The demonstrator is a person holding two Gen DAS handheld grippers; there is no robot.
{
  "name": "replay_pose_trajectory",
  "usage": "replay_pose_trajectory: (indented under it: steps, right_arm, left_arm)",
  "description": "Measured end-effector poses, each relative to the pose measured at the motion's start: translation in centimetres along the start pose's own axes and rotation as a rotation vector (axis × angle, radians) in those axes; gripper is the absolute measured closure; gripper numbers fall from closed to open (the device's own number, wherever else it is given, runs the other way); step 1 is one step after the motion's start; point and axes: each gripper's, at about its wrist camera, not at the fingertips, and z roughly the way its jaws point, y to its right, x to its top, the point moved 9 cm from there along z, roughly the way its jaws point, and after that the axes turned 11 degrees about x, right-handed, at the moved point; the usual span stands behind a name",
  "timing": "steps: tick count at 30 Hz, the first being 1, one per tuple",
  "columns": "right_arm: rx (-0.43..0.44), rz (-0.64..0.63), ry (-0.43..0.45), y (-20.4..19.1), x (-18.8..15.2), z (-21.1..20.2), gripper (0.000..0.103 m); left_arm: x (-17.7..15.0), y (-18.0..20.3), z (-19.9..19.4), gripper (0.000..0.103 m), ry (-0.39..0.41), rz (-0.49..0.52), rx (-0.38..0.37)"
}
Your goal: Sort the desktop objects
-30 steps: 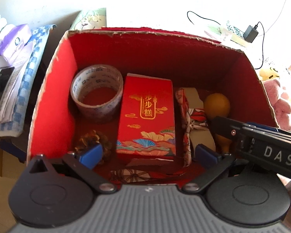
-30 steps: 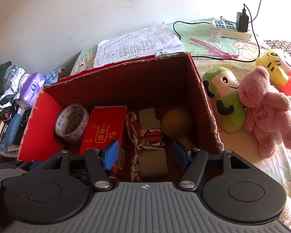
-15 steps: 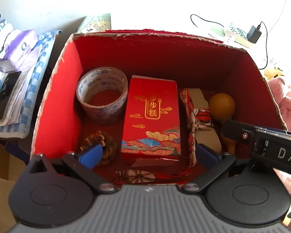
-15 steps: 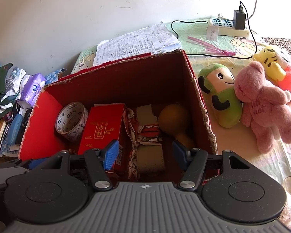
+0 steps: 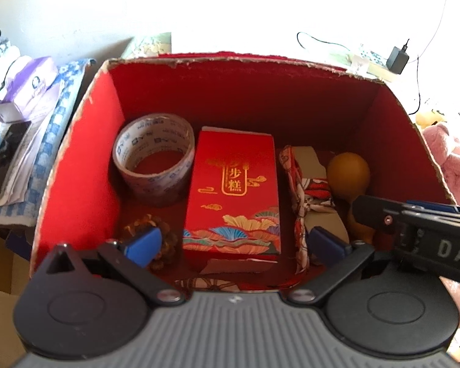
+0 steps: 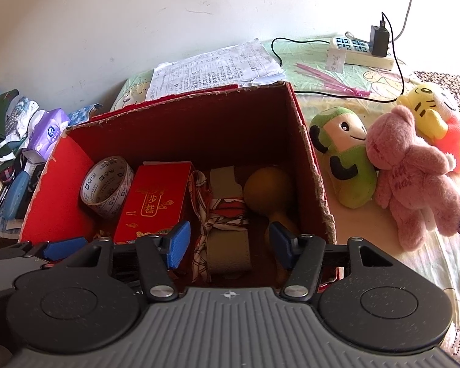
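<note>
A red cardboard box point(image 5: 76, 165) point(image 6: 309, 165) holds a tape roll point(image 5: 153, 165) point(image 6: 107, 190), a red gift carton point(image 5: 233, 196) point(image 6: 156, 199), a pine cone point(image 5: 165, 239), a beige case tied with patterned cloth point(image 5: 312, 184) point(image 6: 227, 211) and a yellow gourd point(image 5: 348, 171) point(image 6: 268, 187). My left gripper point(image 5: 233, 243) hangs open over the box's near edge, nothing between its fingers. My right gripper point(image 6: 228, 243) is open too, above the cloth-tied case, and its black body shows at the right of the left wrist view.
Three plush toys, green point(image 6: 343, 159), pink point(image 6: 414, 174) and yellow point(image 6: 438, 122), lie right of the box. Behind it are handwritten papers point(image 6: 214, 67), a power strip point(image 6: 362, 50) with charger and cable. A tissue pack point(image 6: 47, 132) point(image 5: 30, 82), books and clothes crowd the left.
Both grippers have drawn back and up a little from the box, so more of its interior and rim shows. The jaws stay open; the objects inside have not moved.
</note>
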Motion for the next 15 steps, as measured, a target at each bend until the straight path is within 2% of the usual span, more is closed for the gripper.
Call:
replay_pose_trajectory:
  steps: [4,15]
  right_arm:
    - [0.004,-0.001,0.007,0.14,0.05,-0.14,0.043]
    - [-0.005,-0.002,0.010,0.26,0.11,-0.18,0.043]
  left_arm:
    - [-0.06,0.12,0.48,0.000,-0.033,0.003,-0.037]
    - [-0.26,0.30,0.79,0.000,-0.060,0.002,-0.060]
